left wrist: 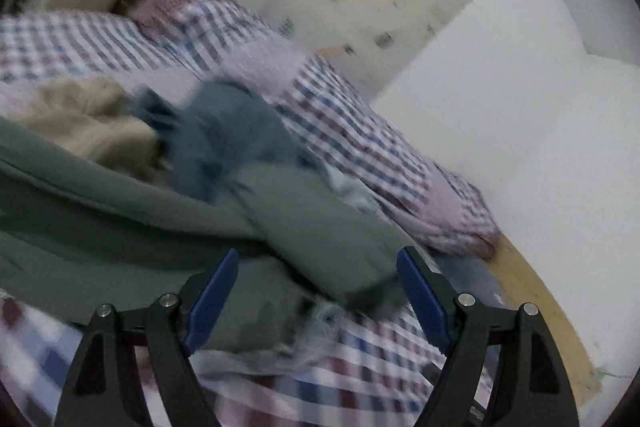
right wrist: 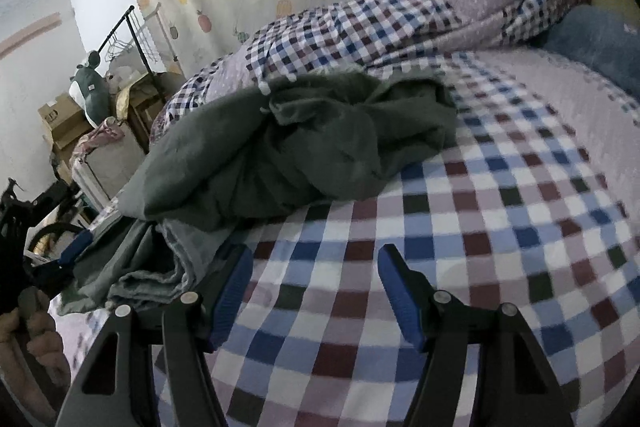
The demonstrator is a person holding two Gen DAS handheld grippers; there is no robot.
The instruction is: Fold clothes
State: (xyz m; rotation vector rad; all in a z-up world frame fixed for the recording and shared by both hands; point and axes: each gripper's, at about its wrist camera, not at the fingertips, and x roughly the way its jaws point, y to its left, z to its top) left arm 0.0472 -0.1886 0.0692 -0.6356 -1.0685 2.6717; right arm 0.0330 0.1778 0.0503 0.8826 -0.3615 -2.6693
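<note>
Looking through my right wrist camera, I see the green garment (right wrist: pixel 304 143) heaped on the checked bedspread (right wrist: pixel 460 227). Its bulk runs from near left to far right, a loosely bunched mound ending in a gathered knot of cloth toward the far right, just beside the rolled checked quilt (right wrist: pixel 380 23). A flatter part of it trails to the near left, off toward the bed's edge. My right gripper (right wrist: pixel 314 293) hangs over bare bedspread, its blue fingers spread wide with nothing between them; the left finger sits just beside the trailing edge of the garment, and I cannot tell whether it touches. At the far left edge of that view I can make out my left gripper (right wrist: pixel 74 247) low by the trailing cloth, and part of a hand (right wrist: pixel 28 331) below it.

The left wrist view is smeared by motion. There my left gripper (left wrist: pixel 318 303) is also spread wide, and a thick fold of the green garment (left wrist: pixel 304 227) lies across the gap between the blue fingers, slanting from far left to near right. The pads are not pressed on it. Beyond it lie a blue-grey piece (left wrist: pixel 232 139) and a beige piece (left wrist: pixel 88 119), both too blurred to name.
</note>
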